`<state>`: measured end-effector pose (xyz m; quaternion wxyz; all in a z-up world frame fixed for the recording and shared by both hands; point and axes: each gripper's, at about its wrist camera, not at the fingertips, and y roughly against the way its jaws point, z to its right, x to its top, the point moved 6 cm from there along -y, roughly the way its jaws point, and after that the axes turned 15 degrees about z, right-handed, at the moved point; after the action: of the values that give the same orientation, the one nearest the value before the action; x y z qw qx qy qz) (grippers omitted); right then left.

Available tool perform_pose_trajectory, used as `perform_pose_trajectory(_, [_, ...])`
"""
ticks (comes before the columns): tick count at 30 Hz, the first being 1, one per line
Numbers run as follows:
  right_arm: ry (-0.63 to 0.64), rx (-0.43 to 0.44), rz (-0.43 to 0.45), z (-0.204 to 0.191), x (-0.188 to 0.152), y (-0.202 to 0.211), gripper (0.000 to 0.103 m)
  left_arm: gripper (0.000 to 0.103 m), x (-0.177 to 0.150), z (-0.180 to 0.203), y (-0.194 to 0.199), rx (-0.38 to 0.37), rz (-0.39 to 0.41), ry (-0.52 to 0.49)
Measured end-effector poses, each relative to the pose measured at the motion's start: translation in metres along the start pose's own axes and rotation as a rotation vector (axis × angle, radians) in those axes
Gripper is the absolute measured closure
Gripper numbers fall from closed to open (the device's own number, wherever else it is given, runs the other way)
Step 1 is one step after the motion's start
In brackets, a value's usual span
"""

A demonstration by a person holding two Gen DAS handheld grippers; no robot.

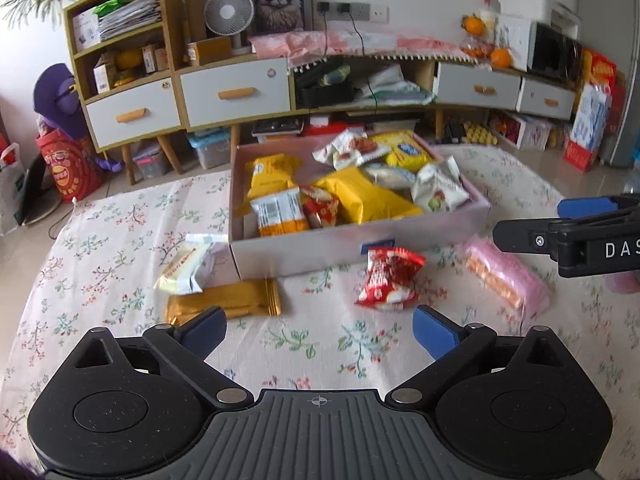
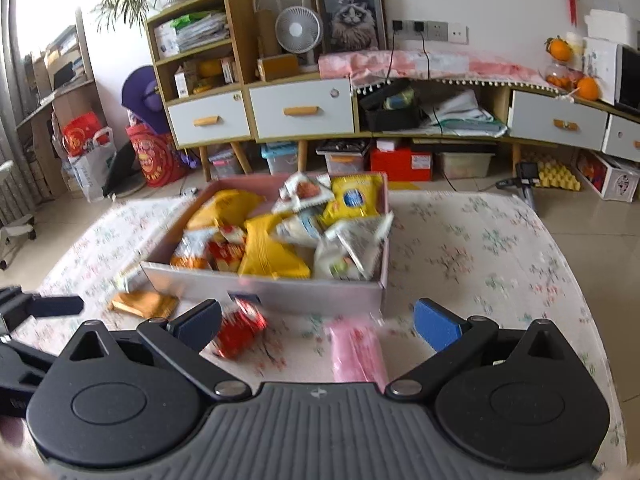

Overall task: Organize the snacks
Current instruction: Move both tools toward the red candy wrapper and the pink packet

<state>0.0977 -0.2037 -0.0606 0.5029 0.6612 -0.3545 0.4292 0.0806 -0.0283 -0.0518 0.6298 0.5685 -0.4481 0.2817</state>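
Both claws, left (image 1: 319, 332) and right (image 2: 318, 324), gape empty; four packets lie outside box (image 1: 304, 246), 6 o'clock side, unsorted.

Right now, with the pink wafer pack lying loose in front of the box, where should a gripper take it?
Grip the pink wafer pack across its narrow width near mid-length, coming down from above with the open right gripper. It lies flat on the tablecloth, clear of the box.

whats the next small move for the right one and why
Probably ease the right hand-held gripper down over the pink packet and close on it. Its jaws stand open and empty, the packet lies on the cloth just ahead between the fingers, outside the box where the other snacks sit.
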Motion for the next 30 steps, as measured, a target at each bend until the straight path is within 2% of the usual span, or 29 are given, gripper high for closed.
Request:
perform_pose_trajectory(6, [0.019,-0.038,-0.053,0.01,-0.021,-0.003,0.0,0.003,-0.012,0.008,-0.005,-0.019,-0.003,-0.044])
perform_pose_trajectory(13, [0.106,-0.028,-0.116,0.012,-0.048,-0.01,0.0,0.003,-0.028,0.019,-0.028,-0.066,-0.027,-0.064])
perform_pose_trajectory(23, [0.09,-0.038,-0.138,0.026,-0.058,-0.021,0.0,0.003,-0.028,0.034,-0.053,-0.133,-0.003,-0.053])
perform_pose_trajectory(30, [0.115,-0.033,-0.119,0.031,-0.06,-0.025,0.005,0.004,-0.023,0.038,-0.069,-0.136,-0.001,-0.006])
